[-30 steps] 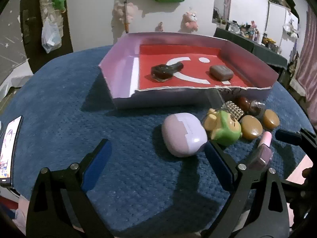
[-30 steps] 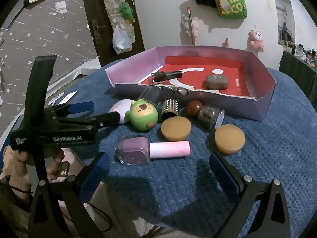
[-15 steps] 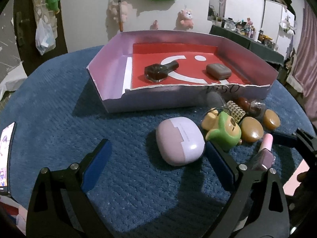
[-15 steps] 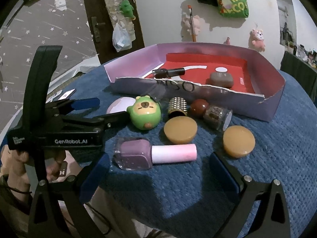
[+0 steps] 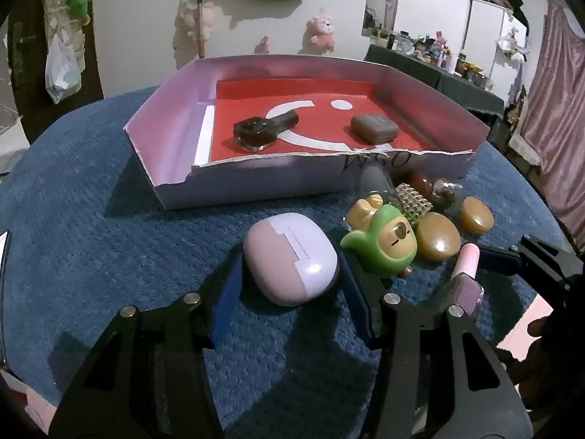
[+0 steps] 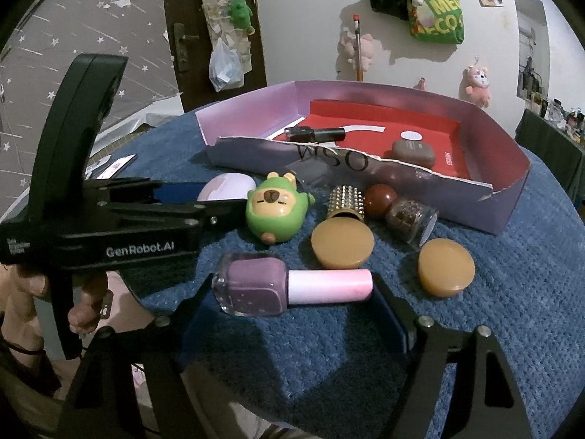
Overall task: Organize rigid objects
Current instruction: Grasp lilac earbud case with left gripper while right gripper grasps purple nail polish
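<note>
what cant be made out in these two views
- Left wrist view: the purple nail polish bottle, partly behind the left tongs' arm.
- Right wrist view: the lilac case, mostly behind the left tongs.
- Both views: whether either closing pair of tongs presses its item yet.

Your blue textured table [image 5: 91, 219] carries the lilac tray [image 5: 256, 186]; in front of it lie a lilac case [image 5: 290, 258], green figurine [image 6: 276, 208], nail polish [image 6: 289, 287] and 2 amber discs [image 6: 342, 243].

"GenRobot.AI" is printed on the left gripper [image 6: 223, 201], at nine o'clock. "WSO" is handwritten on the box's torn front wall [image 6: 331, 157]. "ME… ECO…" is read on the green bag [image 6: 437, 18], at one o'clock.
</note>
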{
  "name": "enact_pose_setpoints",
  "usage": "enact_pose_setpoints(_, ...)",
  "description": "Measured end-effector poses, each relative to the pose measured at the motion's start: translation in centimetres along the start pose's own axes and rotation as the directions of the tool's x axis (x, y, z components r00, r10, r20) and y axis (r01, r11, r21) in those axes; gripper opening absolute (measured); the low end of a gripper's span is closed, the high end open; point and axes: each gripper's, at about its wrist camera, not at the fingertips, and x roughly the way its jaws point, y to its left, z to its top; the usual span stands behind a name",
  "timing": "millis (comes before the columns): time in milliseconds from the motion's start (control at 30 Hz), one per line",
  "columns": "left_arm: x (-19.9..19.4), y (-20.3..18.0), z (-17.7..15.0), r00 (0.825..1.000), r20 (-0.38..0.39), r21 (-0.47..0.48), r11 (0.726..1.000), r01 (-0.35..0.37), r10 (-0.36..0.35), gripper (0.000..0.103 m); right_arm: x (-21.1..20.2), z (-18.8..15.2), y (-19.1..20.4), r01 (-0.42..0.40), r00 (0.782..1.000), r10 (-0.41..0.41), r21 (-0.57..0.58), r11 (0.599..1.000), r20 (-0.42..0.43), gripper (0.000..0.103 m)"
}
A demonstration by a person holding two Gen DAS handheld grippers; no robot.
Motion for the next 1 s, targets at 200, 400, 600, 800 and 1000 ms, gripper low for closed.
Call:
enact_pose_setpoints(200, -1.6, 0.0, -0.2, 0.999, 0.033, 0.010, 1.000, 0.016, -0.016, 0.047, -0.4, 0.0, -0.3, -0.017, 1.000, 0.017, 0.016, 1.000, 0.005, 0.080)
enact_pose_setpoints(400, -2.3, -0.1, -0.3, 0.999, 0.044, 0.021, 1.000, 0.014, -0.015, 0.036, -0.9, 0.3, -0.3, -0.024, 1.000, 0.024, 0.019, 1.000, 0.018, 0.080)
enact_pose_setpoints(600, -1.1, 0.5, -0.6, 0.999, -0.015, -0.015, 0.999, 0.039, -0.040, 0.024, -1.1, 0.3, -0.3, -0.042, 0.999, 0.041, 0.034, 0.999, 0.011, 0.080)
enact_pose_setpoints(800, -0.1, 1.7, 0.0, 0.995, -0.024, -0.085, 0.992, 0.092, -0.095, 0.031, -0.8, -0.2, -0.6, -0.049, 0.999, 0.049, 0.051, 0.997, -0.005, 0.080)
enact_pose_setpoints(1000, 0.3, 2.4, 0.6, 0.999, -0.001, -0.129, 0.991, 0.032, -0.032, 0.081, -0.4, -0.1, -0.3, -0.043, 0.999, 0.043, 0.035, 0.998, 0.007, 0.081)
